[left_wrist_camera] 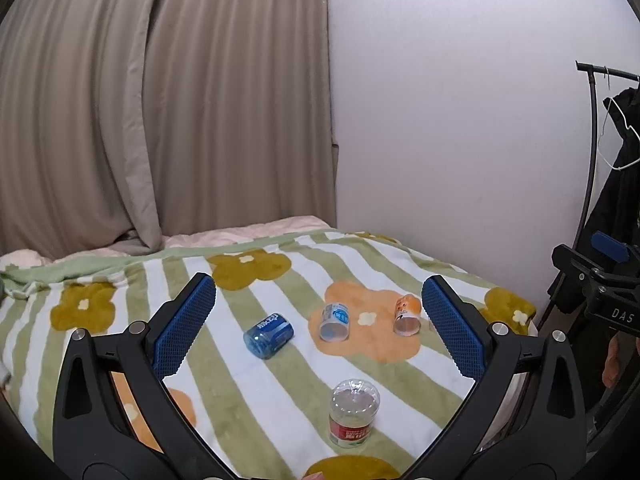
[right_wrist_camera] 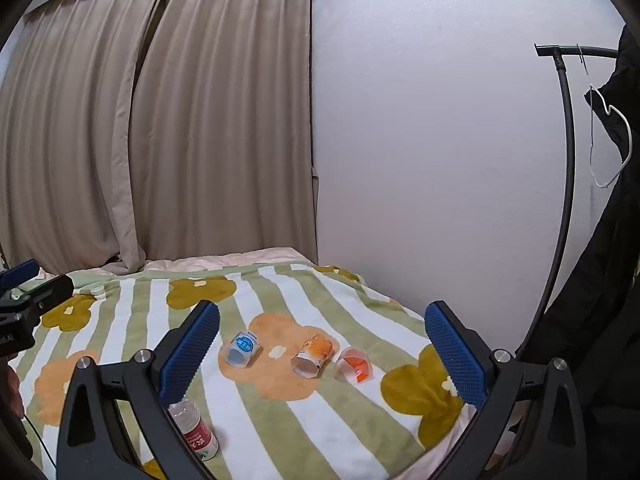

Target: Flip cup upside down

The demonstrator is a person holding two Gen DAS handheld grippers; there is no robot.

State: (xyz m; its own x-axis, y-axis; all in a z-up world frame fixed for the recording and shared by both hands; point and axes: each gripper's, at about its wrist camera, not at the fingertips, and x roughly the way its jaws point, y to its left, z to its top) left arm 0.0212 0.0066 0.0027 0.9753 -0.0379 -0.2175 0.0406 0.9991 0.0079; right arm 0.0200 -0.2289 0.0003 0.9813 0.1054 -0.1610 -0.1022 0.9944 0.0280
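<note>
Cups on the blanket, all loose. Red-label cup stands dome-up nearest the left gripper; the dark blue, light blue, orange and small clear-orange cups lie on their sides. Both grippers hover wide open and empty; right gripper faces the orange cup. Suggest gripping mid-wall across the sides, lifting clear of the soft blanket, rotating and setting down rim-first.

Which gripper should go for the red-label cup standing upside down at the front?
Probably left. The red-label cup sits between the open left gripper fingers, near. For the right gripper, it hides behind a finger.
</note>
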